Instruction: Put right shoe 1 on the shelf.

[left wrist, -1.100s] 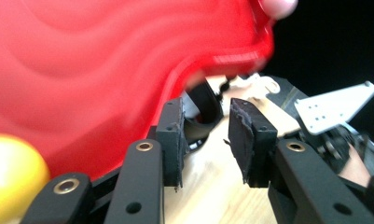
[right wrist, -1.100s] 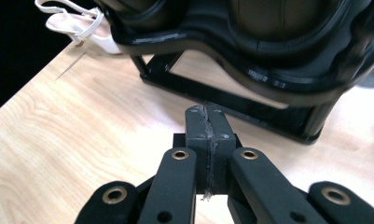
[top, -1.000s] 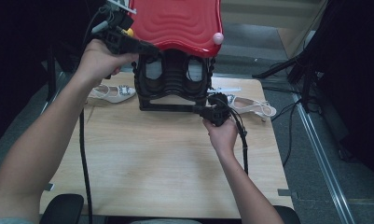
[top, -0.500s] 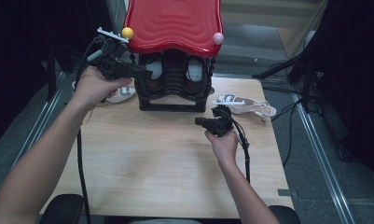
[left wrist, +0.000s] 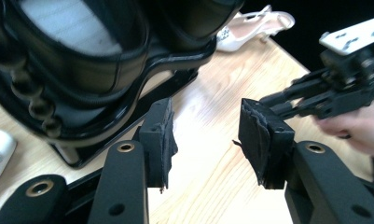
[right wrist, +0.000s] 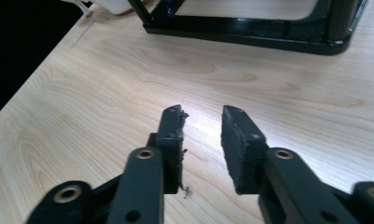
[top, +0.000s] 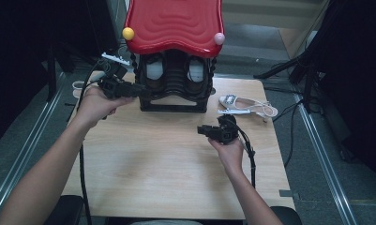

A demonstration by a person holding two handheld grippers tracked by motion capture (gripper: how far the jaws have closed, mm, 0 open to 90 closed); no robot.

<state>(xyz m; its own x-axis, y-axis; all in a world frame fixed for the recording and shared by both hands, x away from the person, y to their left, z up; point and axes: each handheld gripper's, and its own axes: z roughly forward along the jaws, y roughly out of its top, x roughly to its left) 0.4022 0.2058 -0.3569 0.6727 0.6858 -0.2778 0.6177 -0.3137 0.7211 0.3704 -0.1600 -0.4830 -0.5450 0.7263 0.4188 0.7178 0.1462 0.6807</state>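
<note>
Room around the rig is dark: black drapes on both sides, grey floor with metal rails along left and right, a dark stand leg at right rear. Work surface is one light wooden table (top: 176,173), bare grain over most of its near half. Largest item on it: one black shoe rack (top: 175,82) at the rear centre, topped by a red wavy lid (top: 174,23) carrying two balls, one yellow ball (top: 128,33) at its left corner and one pink ball (top: 219,38) at its right. Two compartments visible under the lid, each with something white inside; contents too dim to identify. Shoes counted on the table: one white slingback shoe (top: 246,105) lying right of the rack, and one white shoe (top: 78,85) at the far left edge, mostly hidden behind the left hand. Two forearms enter from the bottom, one gripper per hand. Left gripper (top: 141,90) sits at the rack's left side, tips at or just short of the frame; in the left gripper view its jaws stand released with bare table between the pads, the rack's base just beside the left pad (left wrist: 159,135), not touching that I can confirm. Right gripper (top: 202,130) hovers low over open table in front of the rack, well apart from the slingback; jaws parted, nothing between them, pads (right wrist: 235,140) frayed.
</note>
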